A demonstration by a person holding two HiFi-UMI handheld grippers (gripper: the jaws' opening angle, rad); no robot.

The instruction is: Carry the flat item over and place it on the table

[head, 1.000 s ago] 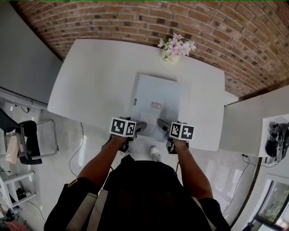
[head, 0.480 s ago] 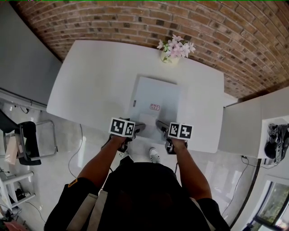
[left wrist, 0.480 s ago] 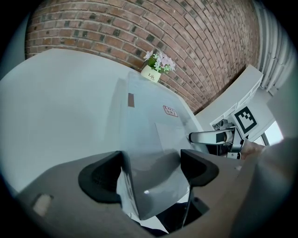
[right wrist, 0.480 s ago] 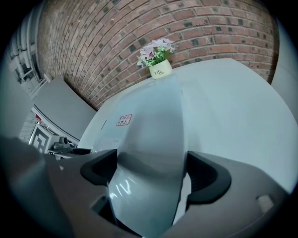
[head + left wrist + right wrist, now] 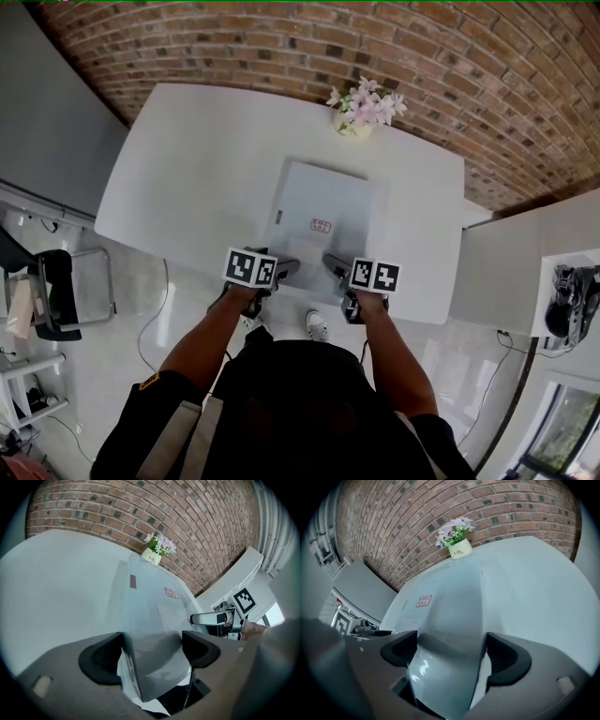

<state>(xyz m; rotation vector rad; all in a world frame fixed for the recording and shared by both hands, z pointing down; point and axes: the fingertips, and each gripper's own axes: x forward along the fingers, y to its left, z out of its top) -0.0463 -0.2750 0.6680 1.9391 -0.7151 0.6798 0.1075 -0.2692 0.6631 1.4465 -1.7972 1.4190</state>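
The flat item [image 5: 323,211] is a thin grey sheet-like package with a small red-and-white label. It lies over the middle of the white table [image 5: 187,159], its near edge at the table's front edge. My left gripper [image 5: 286,267] holds its near left corner and my right gripper [image 5: 333,262] its near right corner. In the left gripper view the flat item [image 5: 150,620] fills the gap of the left gripper [image 5: 153,651] from jaw to jaw. The right gripper view shows the same, the flat item [image 5: 450,602] bowed within the right gripper [image 5: 452,653].
A small pot of pink flowers [image 5: 361,103] stands at the table's far edge, just beyond the item. A brick wall [image 5: 281,47] runs behind it. A white counter [image 5: 516,253] sits to the right, and a chair [image 5: 56,291] stands on the floor at the left.
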